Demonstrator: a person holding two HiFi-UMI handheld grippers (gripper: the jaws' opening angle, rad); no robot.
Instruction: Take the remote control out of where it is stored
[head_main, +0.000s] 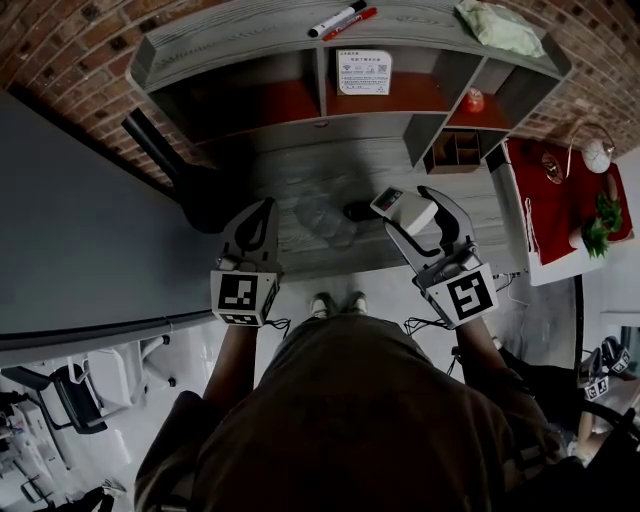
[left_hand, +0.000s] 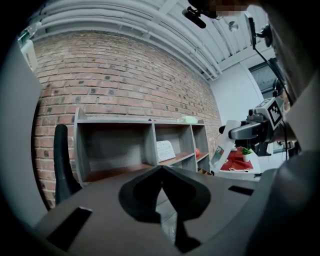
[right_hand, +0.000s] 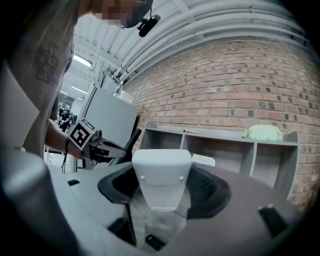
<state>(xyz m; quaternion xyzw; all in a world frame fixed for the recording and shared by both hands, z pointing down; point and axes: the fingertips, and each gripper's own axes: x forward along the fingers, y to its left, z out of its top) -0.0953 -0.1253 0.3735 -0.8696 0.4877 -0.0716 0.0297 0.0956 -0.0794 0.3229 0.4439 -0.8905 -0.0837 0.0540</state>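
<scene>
Your right gripper (head_main: 412, 210) is clamped across the white, blocky plastic remote control (right_hand: 161, 180), holding it above the near right part of the grey wood-grain desk (head_main: 300, 165), out of the far shelf unit (head_main: 420, 140). The casing looks smooth and wide, so I judge it could slide or twist between the pads if you swing or tilt quickly, and drop onto the desk. Its plain back faces your right gripper's camera, showing two small dimples and a cover seam. Your left gripper (head_main: 262, 212) is pinched closed on nothing, to the left.
</scene>
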